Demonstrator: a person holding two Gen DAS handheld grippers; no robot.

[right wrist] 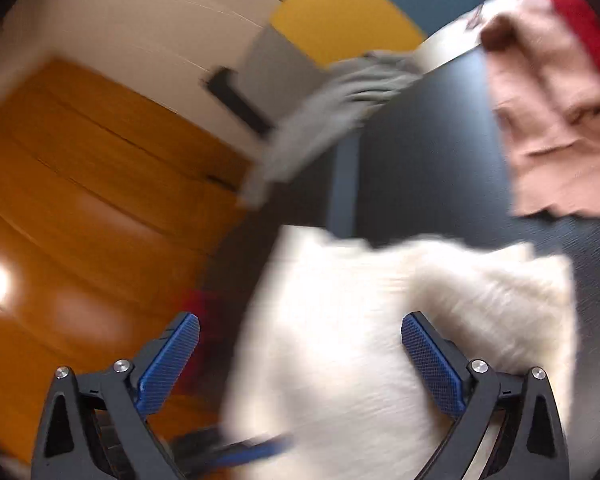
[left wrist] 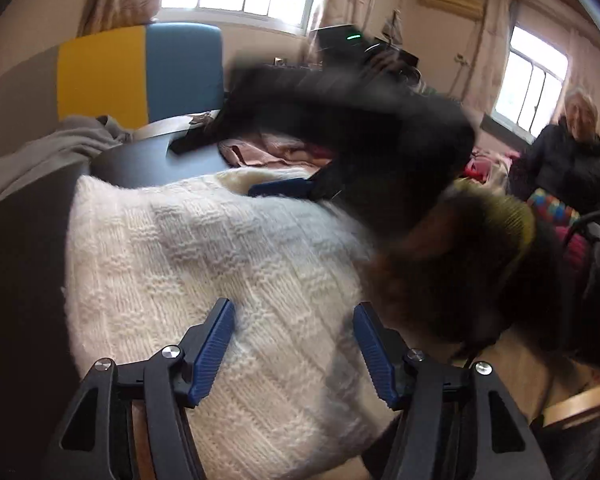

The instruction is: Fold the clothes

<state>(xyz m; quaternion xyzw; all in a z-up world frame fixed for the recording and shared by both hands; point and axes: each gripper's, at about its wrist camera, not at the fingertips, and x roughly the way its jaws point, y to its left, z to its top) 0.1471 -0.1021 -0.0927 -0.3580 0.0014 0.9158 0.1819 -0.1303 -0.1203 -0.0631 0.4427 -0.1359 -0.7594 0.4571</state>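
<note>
A folded white knit sweater (left wrist: 204,264) lies on the dark table (left wrist: 148,164). My left gripper (left wrist: 294,312) is open and empty, held just above the sweater's near part. The right gripper shows blurred in the left wrist view (left wrist: 284,188), over the sweater's far edge, with the person's dark sleeve (left wrist: 380,136) behind it. In the right wrist view my right gripper (right wrist: 300,324) is open and empty above the white sweater (right wrist: 380,320), which is motion-blurred. The sweater's left edge hangs near the table edge.
A pink garment (right wrist: 552,120) and a red one (right wrist: 580,20) lie on the table beyond the sweater. A grey garment (left wrist: 48,148) hangs over the table's far left edge. A yellow and blue chair (left wrist: 140,72) stands behind. Orange wood floor (right wrist: 80,200) is left. A person (left wrist: 572,148) sits far right.
</note>
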